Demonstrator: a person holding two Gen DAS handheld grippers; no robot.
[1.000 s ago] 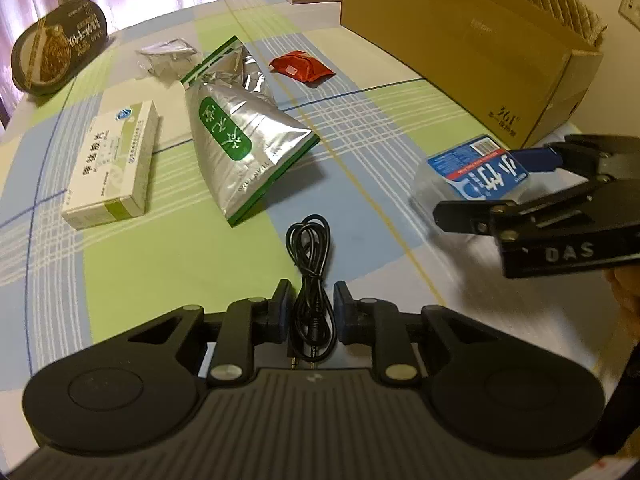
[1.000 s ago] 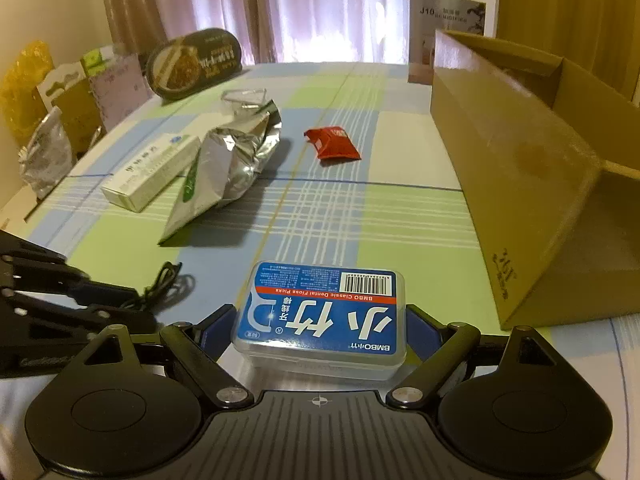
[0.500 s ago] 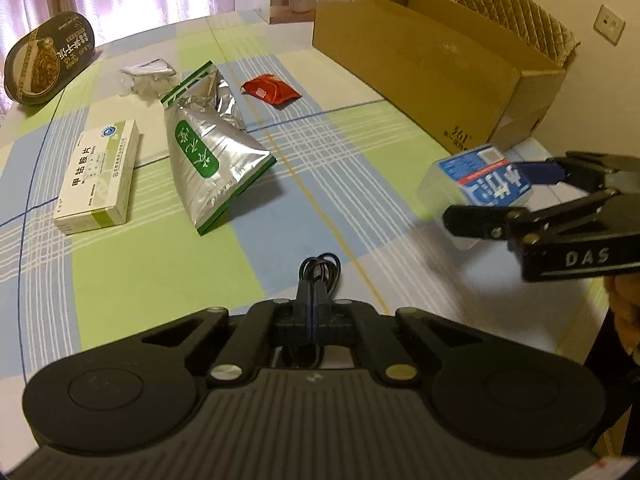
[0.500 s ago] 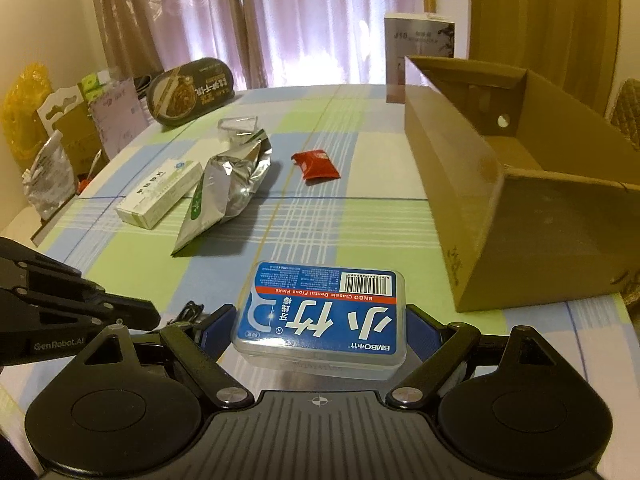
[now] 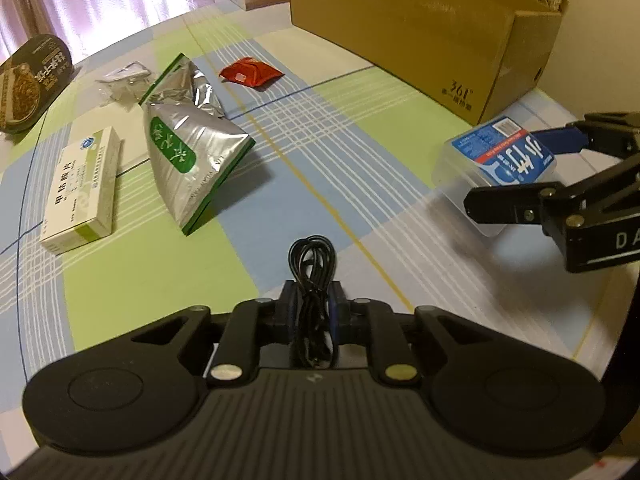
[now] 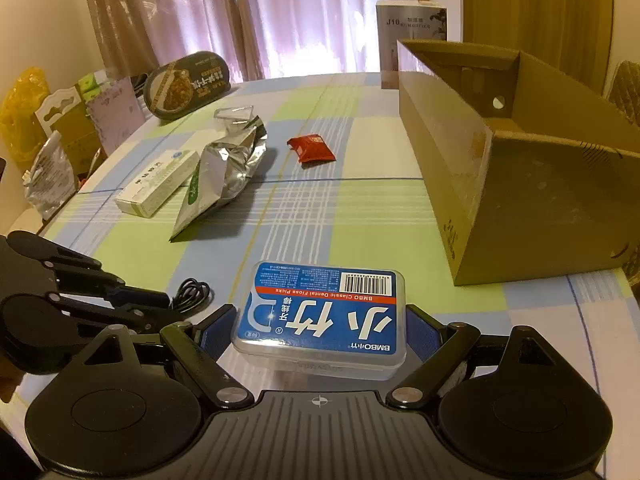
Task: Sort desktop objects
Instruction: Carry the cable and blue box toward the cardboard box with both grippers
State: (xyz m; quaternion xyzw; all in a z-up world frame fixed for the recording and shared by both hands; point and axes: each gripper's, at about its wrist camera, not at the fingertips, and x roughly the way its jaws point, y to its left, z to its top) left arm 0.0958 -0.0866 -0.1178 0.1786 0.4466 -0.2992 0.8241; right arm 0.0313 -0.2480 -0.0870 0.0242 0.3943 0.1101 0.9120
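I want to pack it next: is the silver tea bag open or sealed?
Open: the silver tea bag's top end gapes, crumpled, with its green strip apart.

Your floss box [image 6: 320, 316] reads "BMBO Classic Dental Floss Picks" beside a barcode. The cardboard box [image 5: 420, 36] shows "361°", the book [image 6: 412, 28] at the table's far edge "J10".
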